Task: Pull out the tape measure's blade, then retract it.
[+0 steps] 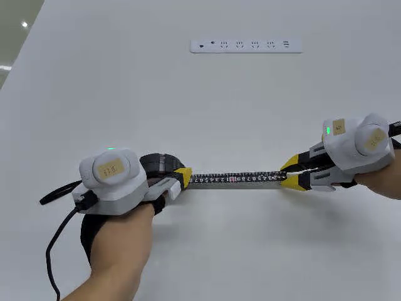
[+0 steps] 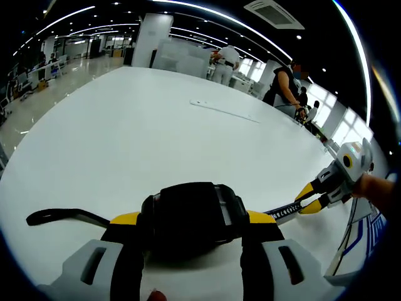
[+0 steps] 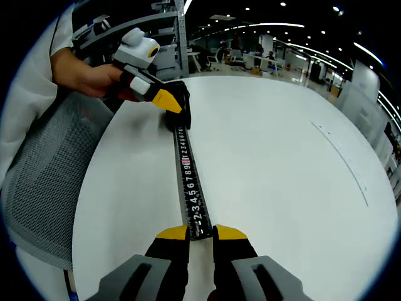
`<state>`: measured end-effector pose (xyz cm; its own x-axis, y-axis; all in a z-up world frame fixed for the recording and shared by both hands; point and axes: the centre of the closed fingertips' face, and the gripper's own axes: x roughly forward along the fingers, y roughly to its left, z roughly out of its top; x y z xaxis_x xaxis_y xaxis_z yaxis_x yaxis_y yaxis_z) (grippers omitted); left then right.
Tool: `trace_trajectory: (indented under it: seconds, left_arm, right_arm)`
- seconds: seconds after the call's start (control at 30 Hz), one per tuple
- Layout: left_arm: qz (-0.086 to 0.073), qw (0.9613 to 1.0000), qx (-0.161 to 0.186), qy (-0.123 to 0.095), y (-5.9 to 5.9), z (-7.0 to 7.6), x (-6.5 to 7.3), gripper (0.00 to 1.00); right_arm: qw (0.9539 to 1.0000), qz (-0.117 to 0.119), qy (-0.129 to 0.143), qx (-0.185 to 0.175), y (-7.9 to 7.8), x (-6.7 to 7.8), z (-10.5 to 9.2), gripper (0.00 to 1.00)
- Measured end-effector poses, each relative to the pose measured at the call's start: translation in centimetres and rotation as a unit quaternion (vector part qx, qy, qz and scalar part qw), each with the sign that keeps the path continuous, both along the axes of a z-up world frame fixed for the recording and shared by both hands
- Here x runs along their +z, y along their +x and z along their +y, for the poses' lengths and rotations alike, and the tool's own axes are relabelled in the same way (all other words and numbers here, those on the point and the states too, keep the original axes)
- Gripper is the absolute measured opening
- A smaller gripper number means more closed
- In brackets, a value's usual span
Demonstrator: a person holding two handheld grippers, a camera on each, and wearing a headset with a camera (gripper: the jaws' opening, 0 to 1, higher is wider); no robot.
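While the tape measure's case (image 1: 160,166) is clamped in the left tool (image 1: 180,177), nearer than the power strip (image 1: 245,45), its likely springy blade (image 1: 235,179) is pinched at the tip by the right tool (image 1: 292,175).

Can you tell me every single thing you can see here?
table: one, white, under everything.
power strip: one, white, flat on the table's far side.
tape measure: one, black, in the left gripper.
blade: one, dark with pale numbers, stretched between the grippers.
strap: one, black, on the table beside the tape measure.
people: two, one in white, one in dark, beyond the table.
left gripper: one, white, yellow-tipped fingers, shut on the tape measure.
right gripper: one, same colours, pinching the blade's end.
hands: two, one holding each gripper.
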<state>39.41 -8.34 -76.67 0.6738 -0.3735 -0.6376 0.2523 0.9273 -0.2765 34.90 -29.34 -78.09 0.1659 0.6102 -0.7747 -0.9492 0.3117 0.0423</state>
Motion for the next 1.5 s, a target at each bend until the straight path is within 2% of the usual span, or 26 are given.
trace_trajectory:
  seconds: [0.07, 0.3, 0.93, 1.0, 1.5]
  left_arm:
    - [0.000, 1.0000, 0.000, 0.000, 0.0, 0.0, 0.0, 0.58]
    - [0.001, 1.0000, 0.000, 0.000, 0.0, 0.0, 0.0, 0.58]
    - [0.003, 1.0000, 0.003, -0.007, 0.1, 0.1, 0.0, 0.58]
    - [0.002, 1.0000, 0.003, -0.007, 0.1, 0.1, 0.0, 0.58]
    - [0.001, 0.9998, 0.004, -0.017, 0.0, 0.1, 0.1, 0.58]
  right_arm:
    - [1.0000, 0.002, 0.009, -0.002, 0.1, 0.2, 0.6, 0.11]
    - [0.9999, 0.002, 0.013, 0.006, 0.2, -0.1, 2.3, 0.11]
    - [0.9996, 0.008, 0.028, 0.004, 0.6, -0.6, 5.0, 0.11]
    - [0.9993, 0.008, 0.036, 0.002, 0.7, -0.5, 5.3, 0.11]
    - [0.9986, 0.008, 0.050, 0.011, 1.4, -0.8, 8.5, 0.11]
